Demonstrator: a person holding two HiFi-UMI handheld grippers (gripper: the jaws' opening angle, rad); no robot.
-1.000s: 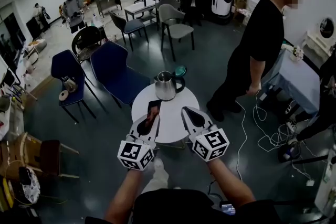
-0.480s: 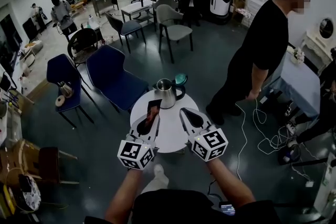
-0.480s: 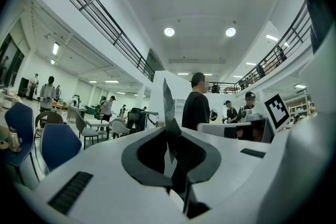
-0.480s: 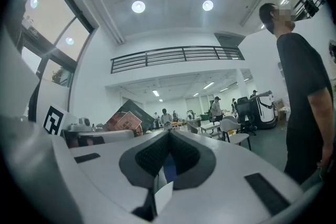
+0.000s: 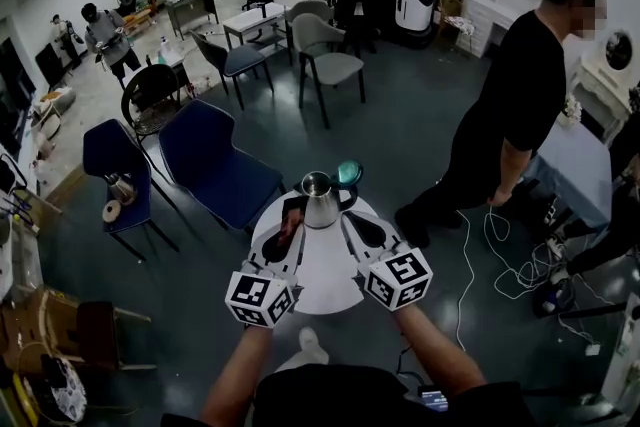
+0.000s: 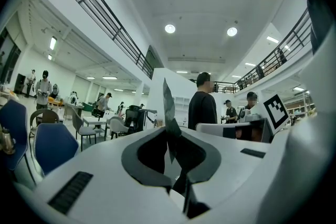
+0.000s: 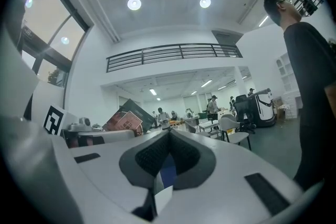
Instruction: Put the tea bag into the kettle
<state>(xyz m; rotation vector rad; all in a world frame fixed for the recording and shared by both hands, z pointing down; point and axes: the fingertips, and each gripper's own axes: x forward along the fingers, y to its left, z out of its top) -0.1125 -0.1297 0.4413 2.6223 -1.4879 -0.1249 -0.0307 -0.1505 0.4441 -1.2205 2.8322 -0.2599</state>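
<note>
A steel kettle [image 5: 318, 199] stands with its top uncovered at the far edge of a small round white table [image 5: 322, 271]. Its teal lid [image 5: 346, 173] lies just behind it. My left gripper [image 5: 288, 233] is shut on a flat dark tea bag packet [image 5: 291, 218], held above the table just left of the kettle. In the left gripper view the packet [image 6: 168, 107] sticks up edge-on from the left gripper [image 6: 169, 131]. My right gripper [image 5: 360, 221] hovers right of the kettle, shut and holding nothing. The right gripper view shows the right gripper [image 7: 169, 136] with its jaws together and the packet [image 7: 126, 119] at the left.
Two blue chairs [image 5: 215, 165] stand left of the table. A person in black [image 5: 515, 110] stands close on the right, with white cables [image 5: 500, 255] on the floor beside him. Grey chairs and tables [image 5: 325, 65] and several people fill the room beyond.
The table and kettle have slid lower in the head view, nearer both grippers. The standing person has shifted a little to the right. Both grippers keep their hold and pose.
</note>
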